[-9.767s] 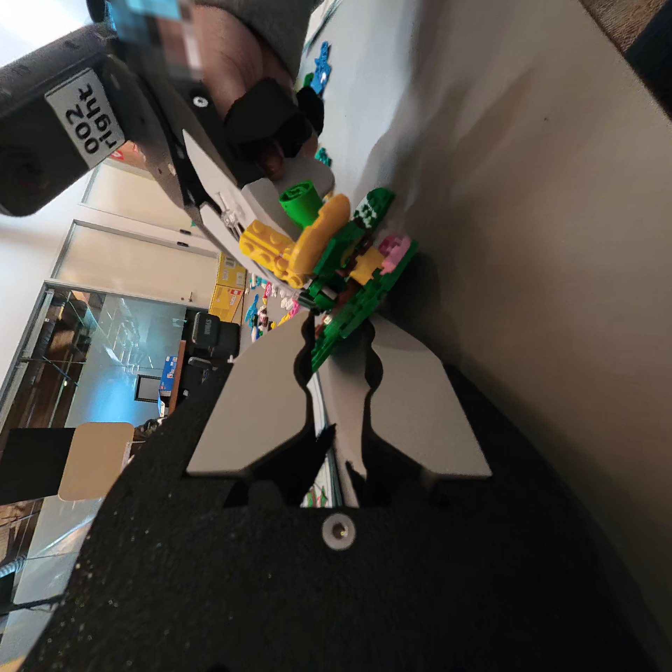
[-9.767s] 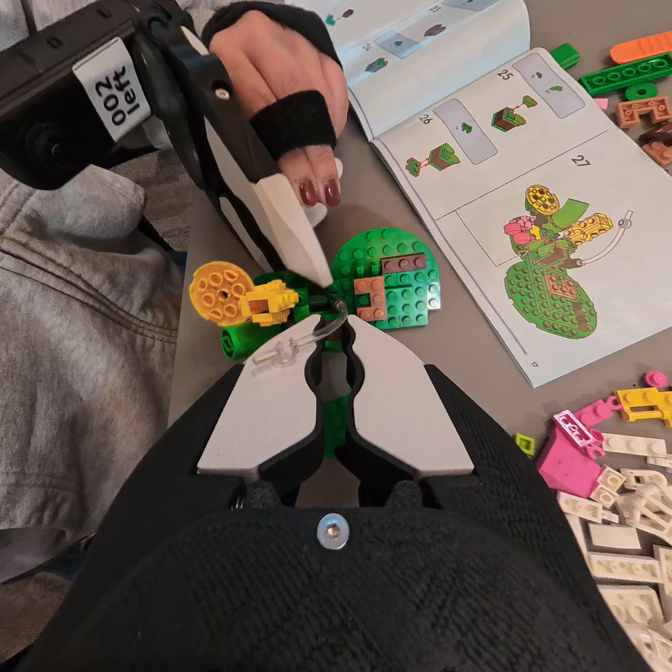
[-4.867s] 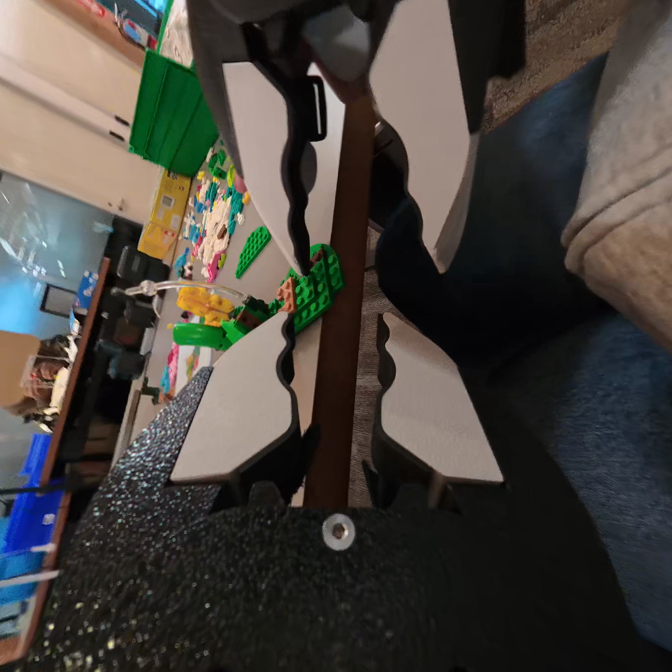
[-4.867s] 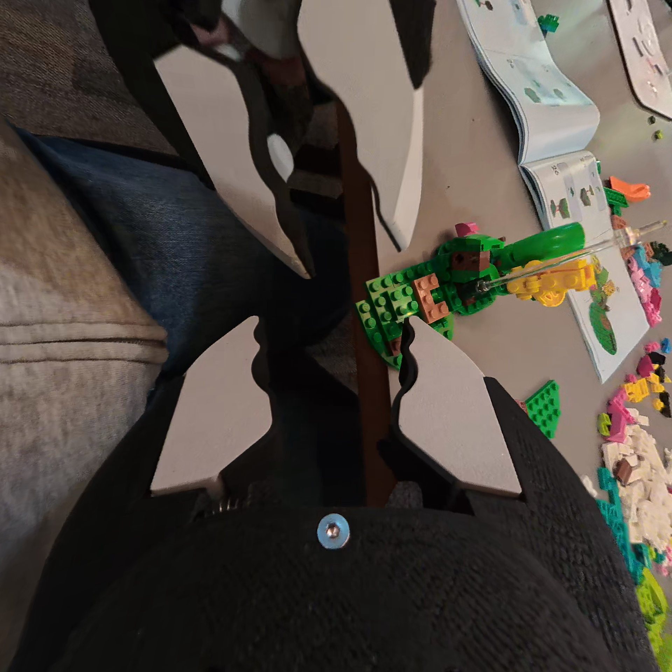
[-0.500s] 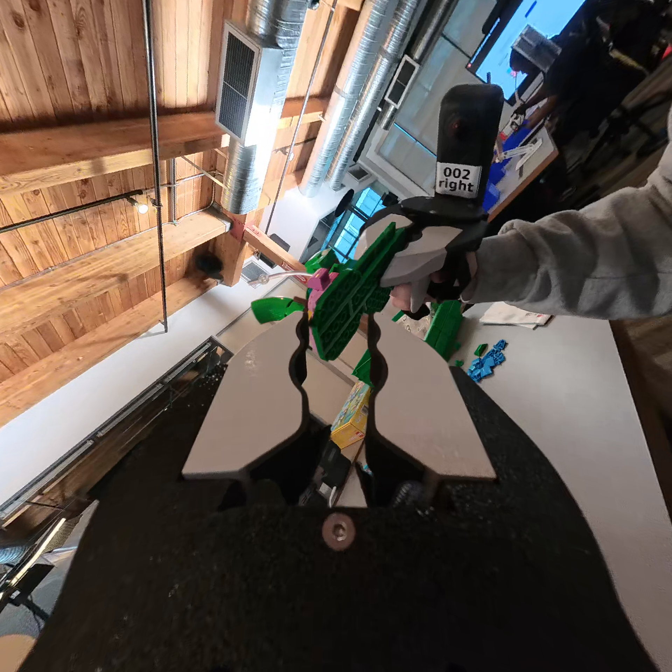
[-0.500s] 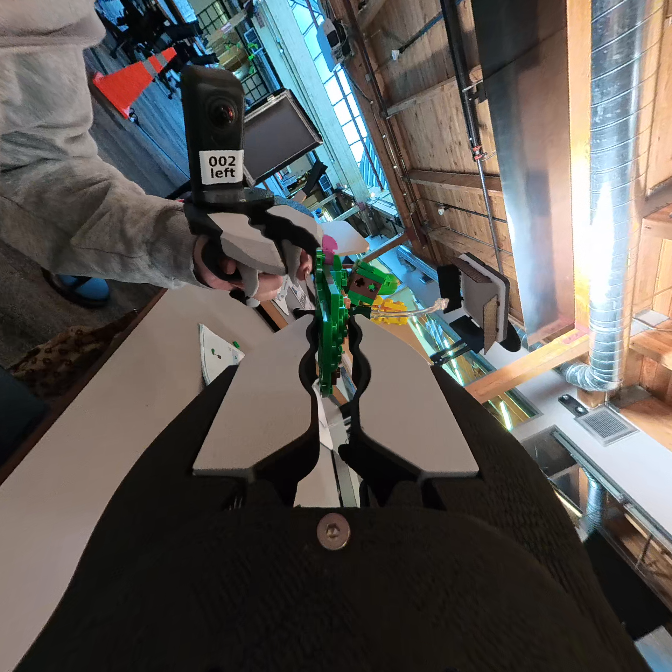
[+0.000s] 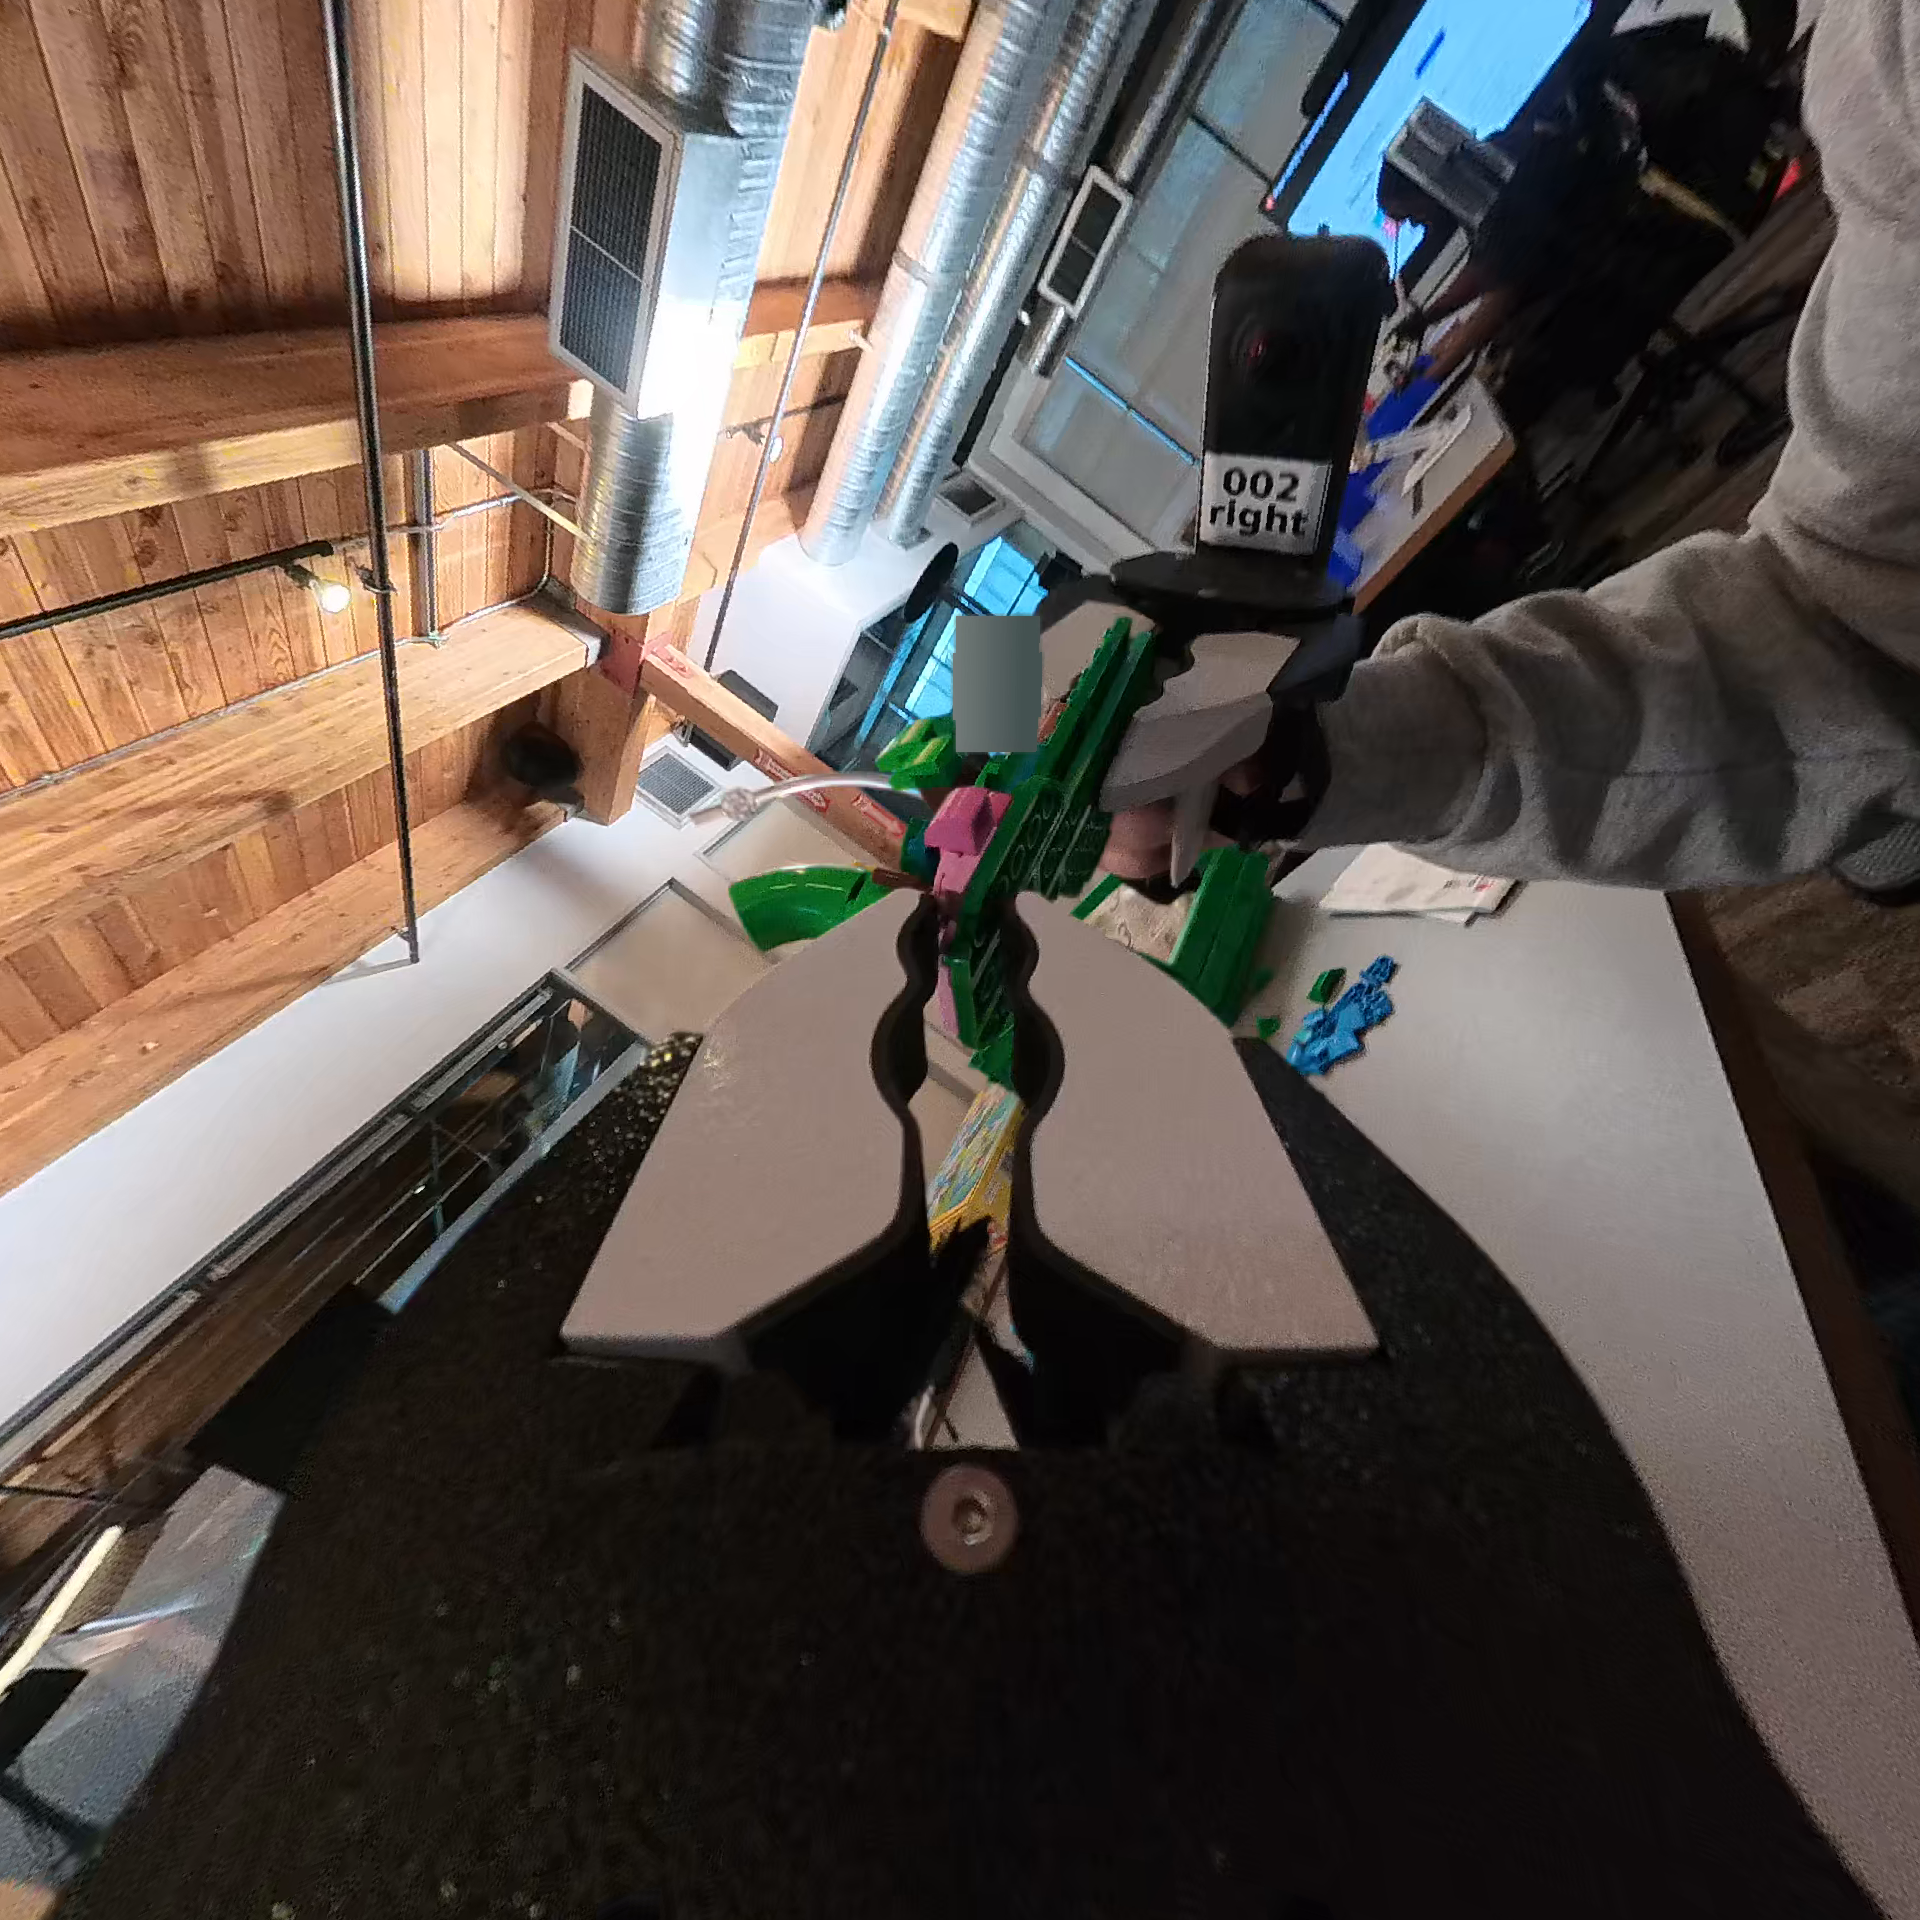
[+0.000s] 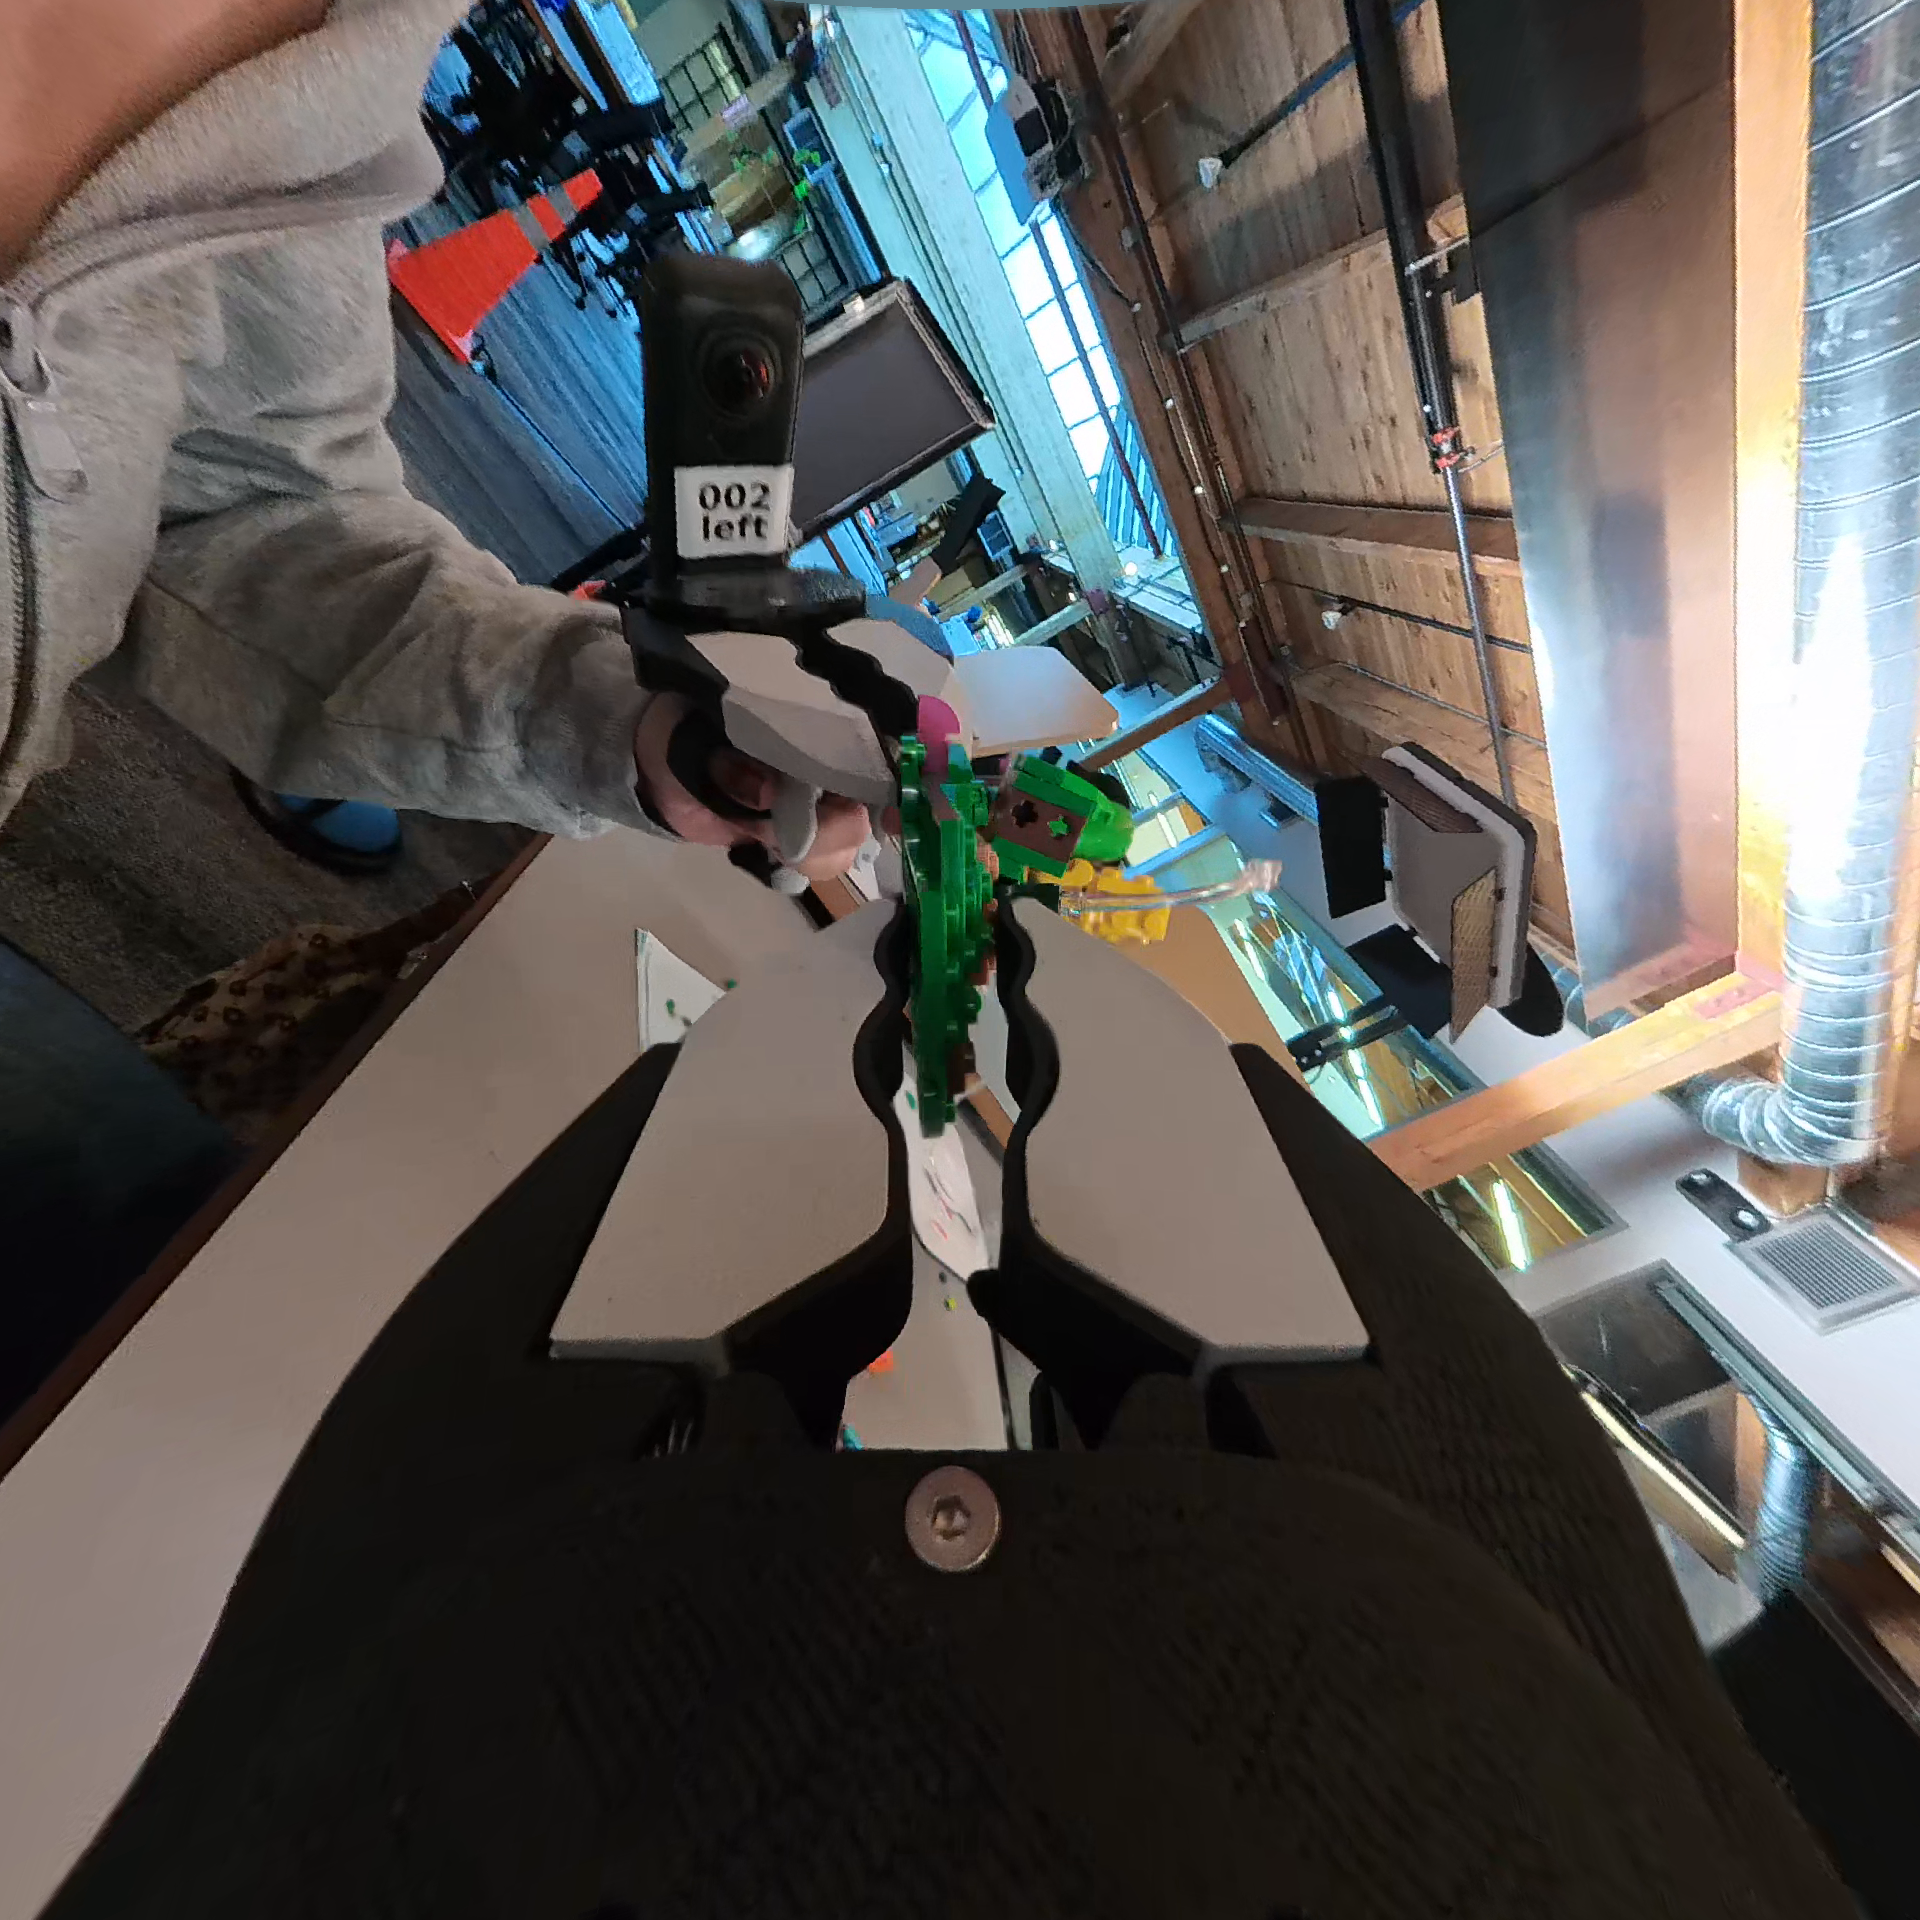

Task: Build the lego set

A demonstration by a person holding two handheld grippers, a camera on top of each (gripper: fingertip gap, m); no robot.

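While both grippers are up in the air over the table (image 7: 1507, 1195), they've got one brick model (image 8: 940, 997) pinched between them from opposite ends. It's a flat green studded plate seen edge-on, with brown and orange bits, a pink piece (image 7: 961, 821), a green curved leaf (image 7: 790, 899), a yellow chunk (image 8: 1122, 914) and a clear bendy stem (image 8: 1216, 883) sticking out. Left gripper (image 7: 971, 940) has its fingers clamped on the plate's edge by the pink piece, right gripper (image 8: 945, 925) is clamped on the other edge. Both are tilted up toward the wooden ceiling, held by hands in grey sleeves (image 7: 1621, 717). Loose blue bricks (image 7: 1340, 1023) and a green stack (image 7: 1226, 935) sit on the table, no box around them.
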